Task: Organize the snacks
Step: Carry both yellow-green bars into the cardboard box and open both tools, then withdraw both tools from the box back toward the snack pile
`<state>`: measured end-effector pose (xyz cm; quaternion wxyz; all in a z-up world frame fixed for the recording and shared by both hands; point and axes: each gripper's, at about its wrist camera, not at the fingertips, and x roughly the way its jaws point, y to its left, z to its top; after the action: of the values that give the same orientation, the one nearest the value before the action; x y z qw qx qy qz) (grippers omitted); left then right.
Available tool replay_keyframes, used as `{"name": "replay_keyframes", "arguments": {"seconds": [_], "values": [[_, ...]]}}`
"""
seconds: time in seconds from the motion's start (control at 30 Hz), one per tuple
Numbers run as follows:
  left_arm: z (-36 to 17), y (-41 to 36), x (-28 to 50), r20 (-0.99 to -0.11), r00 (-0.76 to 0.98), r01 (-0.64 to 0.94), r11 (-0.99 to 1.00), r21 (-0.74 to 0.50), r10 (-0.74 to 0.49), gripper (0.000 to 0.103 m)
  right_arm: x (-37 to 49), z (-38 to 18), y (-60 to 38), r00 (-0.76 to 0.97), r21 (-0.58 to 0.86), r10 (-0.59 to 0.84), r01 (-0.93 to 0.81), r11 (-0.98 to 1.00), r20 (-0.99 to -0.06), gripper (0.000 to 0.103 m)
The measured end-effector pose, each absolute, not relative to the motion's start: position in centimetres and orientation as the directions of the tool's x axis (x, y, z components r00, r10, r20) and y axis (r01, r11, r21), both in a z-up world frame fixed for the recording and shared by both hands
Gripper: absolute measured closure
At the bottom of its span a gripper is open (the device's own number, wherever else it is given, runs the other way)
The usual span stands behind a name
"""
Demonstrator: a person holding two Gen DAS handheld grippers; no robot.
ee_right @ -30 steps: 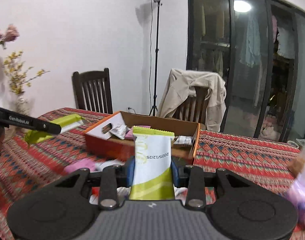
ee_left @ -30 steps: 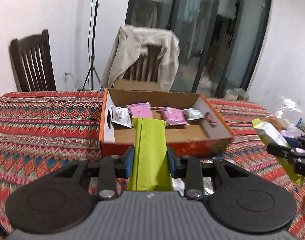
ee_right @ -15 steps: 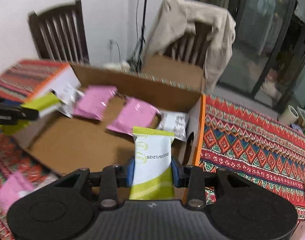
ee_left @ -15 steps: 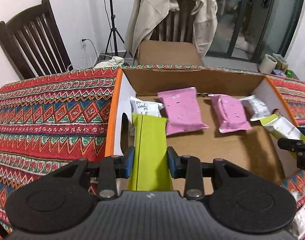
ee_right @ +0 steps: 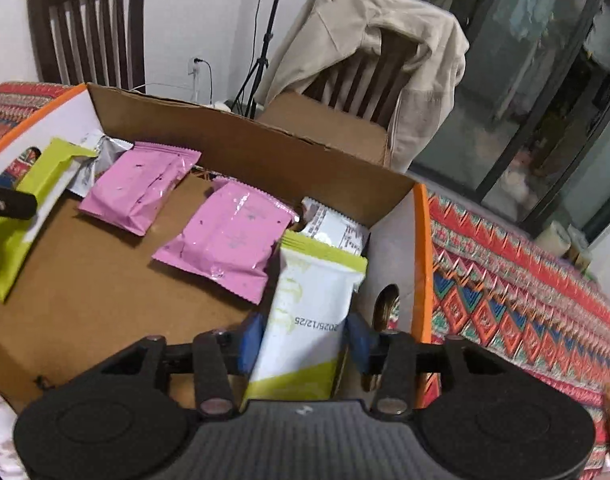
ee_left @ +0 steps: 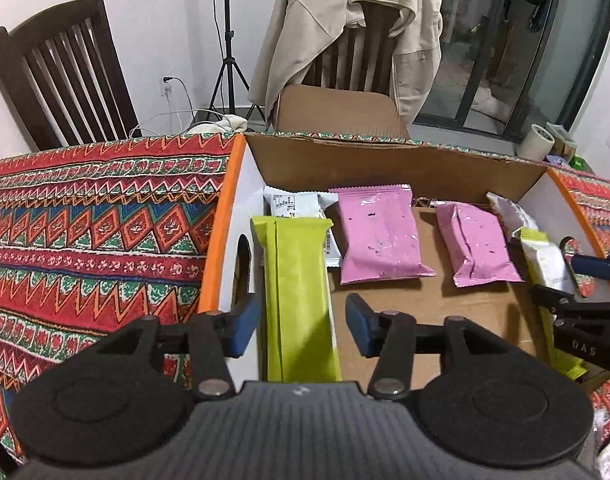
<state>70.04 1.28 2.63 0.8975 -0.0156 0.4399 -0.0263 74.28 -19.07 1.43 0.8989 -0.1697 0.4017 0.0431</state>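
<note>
A: Cardboard box (ee_left: 385,168) on patterned tablecloth (ee_left: 105,216), both grippers over it. Green snack bar (ee_left: 297,300) lengthwise between left gripper (ee_left: 301,330) blue pads, at box's left wall.

B: Held?

A: No. Jaws just been opening, gaps both sides, bar released. Same on right gripper (ee_right: 303,338): white-green snack bar (ee_right: 309,316) between just-parted pads, long axis along fingers, by right wall.

B: Versus earlier?

A: Both bars clamped then, above table short of box; now inside beside pink packets (ee_left: 377,236).
</note>
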Motion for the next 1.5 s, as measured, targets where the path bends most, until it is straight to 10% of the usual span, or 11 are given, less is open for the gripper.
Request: {"name": "replay_keyframes", "arguments": {"seconds": [0.77,1.5], "values": [[20.6,2.8,51.0,-0.554,0.818,0.160,0.986,-0.038,-0.154,0.016,57.3,19.0,-24.3,0.844,-0.214,0.045,-0.186,0.959,-0.535,0.019],[9.2,0.9,19.9,-0.305,0.944,0.139,0.990,0.031,-0.123,0.000,24.5,10.6,-25.8,0.928,-0.099,0.272,-0.305,0.947,-0.253,0.005]]}}
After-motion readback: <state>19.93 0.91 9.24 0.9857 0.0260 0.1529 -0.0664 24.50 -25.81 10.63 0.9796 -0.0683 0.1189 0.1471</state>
